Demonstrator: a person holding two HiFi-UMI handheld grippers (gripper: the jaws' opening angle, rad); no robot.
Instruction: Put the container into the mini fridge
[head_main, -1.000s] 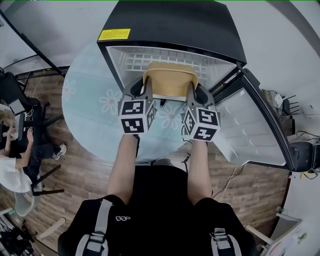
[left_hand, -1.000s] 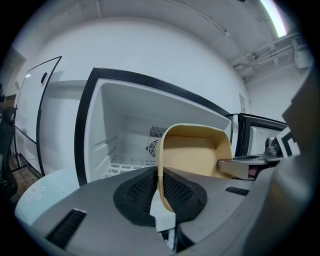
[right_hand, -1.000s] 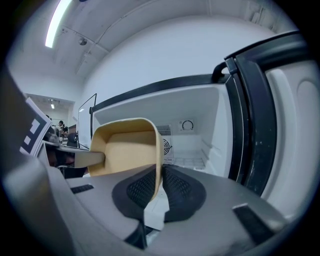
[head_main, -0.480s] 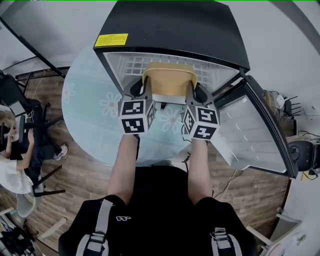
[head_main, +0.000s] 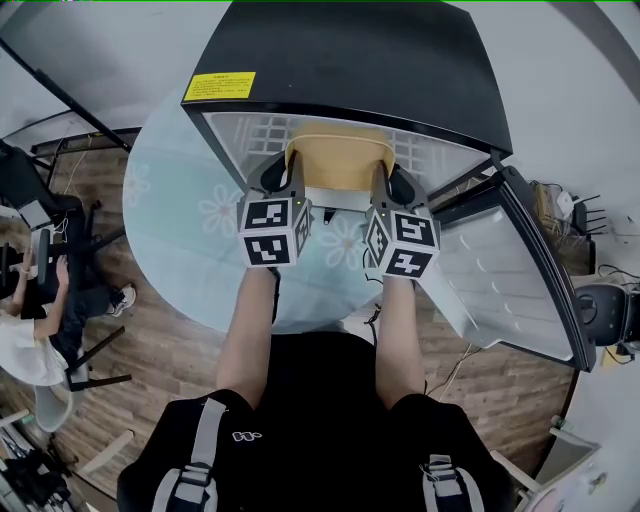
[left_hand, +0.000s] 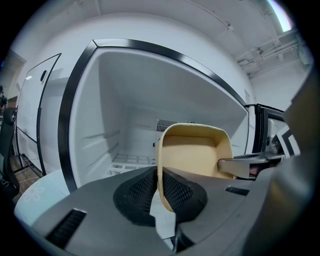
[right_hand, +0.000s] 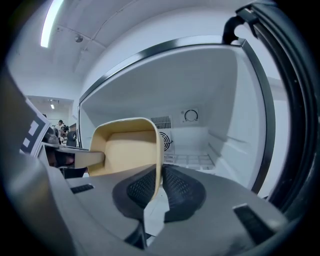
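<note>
Mid-insertion: the left hand-held gripper (left_hand: 159, 186) and right hand-held gripper (right_hand: 161, 184) each pinched a side wall of the tan rectangular plastic container (head_main: 340, 160), held at the open mouth of the black mini fridge (head_main: 350, 60). Next it likely needed pushing inward, then lowering onto the white wire shelf (left_hand: 125, 161).

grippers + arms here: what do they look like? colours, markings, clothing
Both left gripper and right gripper: grey bodies, black mesh-textured pads. Each carries a cube with black-and-white square markers. No sleeves on the forearms; black top, grey shoulder straps.
</note>
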